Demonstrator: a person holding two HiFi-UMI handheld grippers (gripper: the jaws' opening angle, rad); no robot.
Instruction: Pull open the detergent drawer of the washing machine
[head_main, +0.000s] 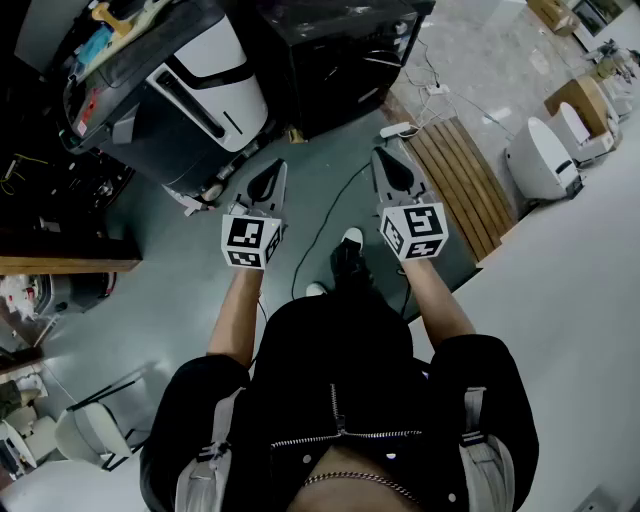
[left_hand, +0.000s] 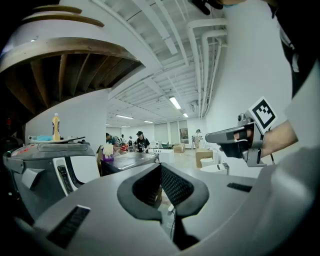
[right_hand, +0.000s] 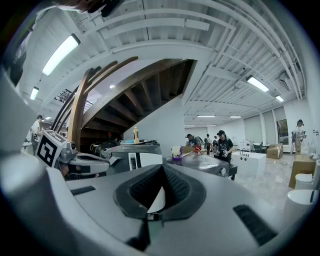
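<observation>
The washing machine (head_main: 170, 100) stands ahead and to the left, dark grey with a white front panel (head_main: 225, 75) that bears a dark bar; nothing on it stands pulled out. My left gripper (head_main: 268, 182) and right gripper (head_main: 392, 165) are held side by side at waist height, well short of the machine, both shut with nothing between the jaws. In the left gripper view the closed left gripper (left_hand: 161, 167) points past the machine (left_hand: 50, 170), and the right gripper (left_hand: 235, 137) shows at right. In the right gripper view the closed right gripper (right_hand: 162, 172) faces the machine (right_hand: 135, 155).
A second, black machine (head_main: 340, 60) stands right of the washer. A wooden slatted platform (head_main: 460, 180) and a cable (head_main: 320, 230) lie on the floor. A yellow bottle (right_hand: 135, 134) stands on the washer. A wooden staircase (right_hand: 100, 95) rises behind; several people work at tables (right_hand: 220, 145).
</observation>
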